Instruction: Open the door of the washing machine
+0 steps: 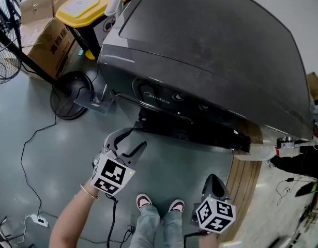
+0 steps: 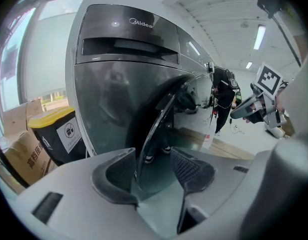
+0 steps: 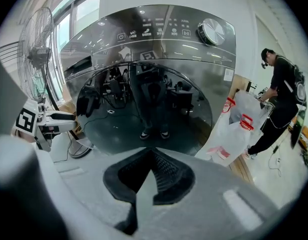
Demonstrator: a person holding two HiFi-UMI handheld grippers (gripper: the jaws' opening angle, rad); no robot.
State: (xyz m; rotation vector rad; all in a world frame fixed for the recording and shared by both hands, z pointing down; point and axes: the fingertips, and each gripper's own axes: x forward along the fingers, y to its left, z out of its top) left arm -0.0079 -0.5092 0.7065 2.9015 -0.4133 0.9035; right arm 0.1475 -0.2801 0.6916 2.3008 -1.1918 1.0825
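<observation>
The dark grey washing machine (image 1: pixel 210 50) fills the head view, and its round glass door (image 1: pixel 195 130) stands a little ajar at the front. My left gripper (image 1: pixel 129 142) is at the door's left edge, jaws open. In the left gripper view the door's rim (image 2: pixel 161 119) runs down between the spread pads of the left gripper (image 2: pixel 154 166), and neither pad presses on it. My right gripper (image 1: pixel 214 182) hangs back from the door at the lower right. In its own view the right gripper (image 3: pixel 151 156) has its pads together, empty, facing the glass door (image 3: pixel 143 109).
A floor fan (image 1: pixel 71 94), a yellow-lidded bin (image 1: pixel 89 6) and cardboard boxes (image 1: pixel 47 43) stand left of the machine. Cables (image 1: pixel 34 138) trail over the floor. A white plastic bag (image 3: pixel 234 129) and a wooden board (image 1: pixel 244 180) lie to the right, where a person (image 3: pixel 279 99) stands.
</observation>
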